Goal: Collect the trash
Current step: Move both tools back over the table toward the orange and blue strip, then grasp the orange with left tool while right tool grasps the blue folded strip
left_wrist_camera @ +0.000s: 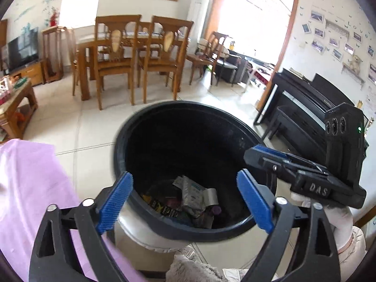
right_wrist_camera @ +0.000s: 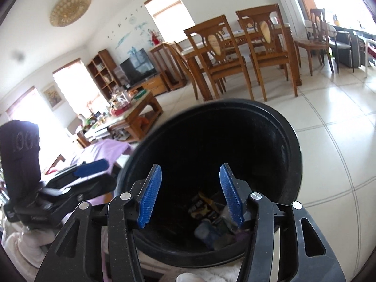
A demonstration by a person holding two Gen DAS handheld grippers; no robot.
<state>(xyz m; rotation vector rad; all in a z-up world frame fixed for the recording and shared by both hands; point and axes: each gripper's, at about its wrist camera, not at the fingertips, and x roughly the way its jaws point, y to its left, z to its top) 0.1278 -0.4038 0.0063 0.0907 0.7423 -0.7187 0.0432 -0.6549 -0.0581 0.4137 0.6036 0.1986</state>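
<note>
A black round trash bin (left_wrist_camera: pixel 235 127) with a silver body stands on the tiled floor, right in front of both grippers. Several wrappers and crumpled bits of trash (left_wrist_camera: pixel 188 199) lie at its bottom; they also show in the right wrist view (right_wrist_camera: pixel 211 221). My left gripper (left_wrist_camera: pixel 185 202) is open and empty, its blue pads straddling the bin's near rim. My right gripper (right_wrist_camera: pixel 190 195) is open and empty above the bin's mouth (right_wrist_camera: pixel 289 136). The right gripper also shows in the left wrist view (left_wrist_camera: pixel 305 176), at the bin's right edge.
A purple cloth (left_wrist_camera: pixel 30 188) lies at the left. A wooden dining table with chairs (left_wrist_camera: pixel 131 54) stands behind the bin, a cluttered coffee table (left_wrist_camera: pixel 14 103) at far left, a black piano (left_wrist_camera: pixel 305 108) at right. Fluffy fabric (left_wrist_camera: pixel 188 268) sits below the bin.
</note>
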